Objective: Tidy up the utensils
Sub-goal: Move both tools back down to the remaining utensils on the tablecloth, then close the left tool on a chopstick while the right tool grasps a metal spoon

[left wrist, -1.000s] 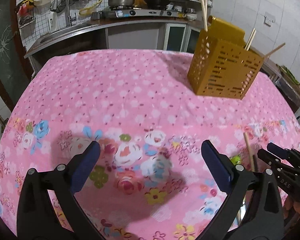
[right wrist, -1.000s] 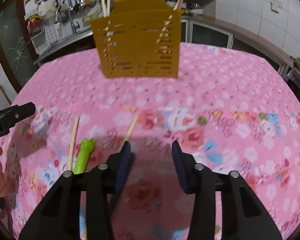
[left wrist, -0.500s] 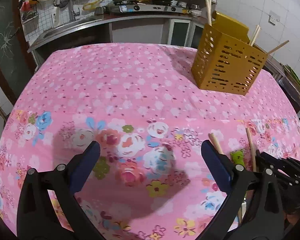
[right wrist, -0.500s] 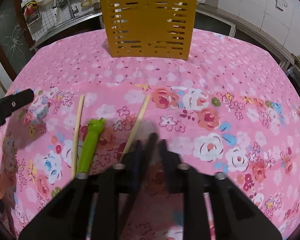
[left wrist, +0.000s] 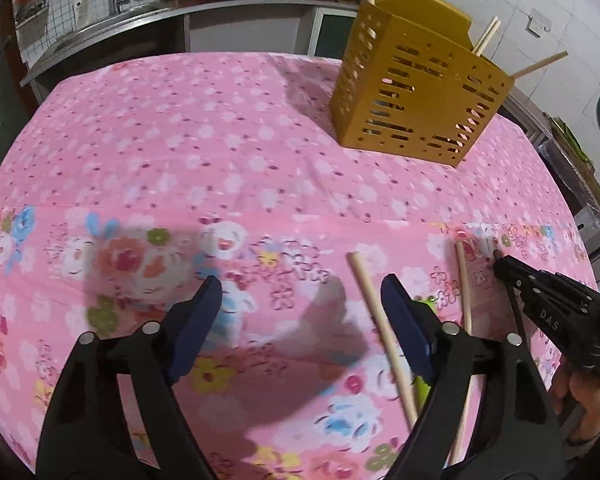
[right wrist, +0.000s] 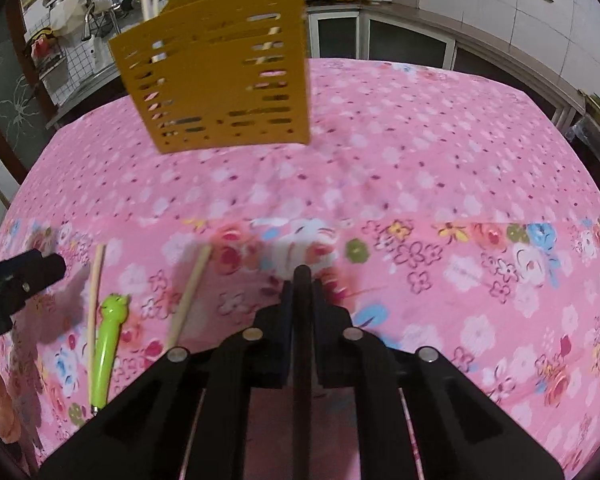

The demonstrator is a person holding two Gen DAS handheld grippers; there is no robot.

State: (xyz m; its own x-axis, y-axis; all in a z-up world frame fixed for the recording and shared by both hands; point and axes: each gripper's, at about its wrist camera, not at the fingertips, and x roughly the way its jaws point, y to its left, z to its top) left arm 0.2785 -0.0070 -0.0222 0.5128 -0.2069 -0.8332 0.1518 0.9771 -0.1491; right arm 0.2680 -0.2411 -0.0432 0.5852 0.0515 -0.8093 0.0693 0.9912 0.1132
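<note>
Right wrist view: the right gripper (right wrist: 302,280) is clenching a dark stick-like utensil (right wrist: 301,360). Left gripper (left wrist: 300,308) jaws are closing over bare cloth, beside two chopsticks (left wrist: 380,328) and a green pen (right wrist: 106,344); the yellow holder (left wrist: 416,92) is standing farther back on the tabletop (left wrist: 220,140).

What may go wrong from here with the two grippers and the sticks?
1. The jaws of the left gripper are closing with the wooden chopstick off-centre, close to one finger; it may roll or slip out.
2. The green utensil lies right beside that chopstick and might be pinched too.
3. The right gripper is shut on a thin dark stick; chopsticks already leaning in the yellow holder could block it.
</note>
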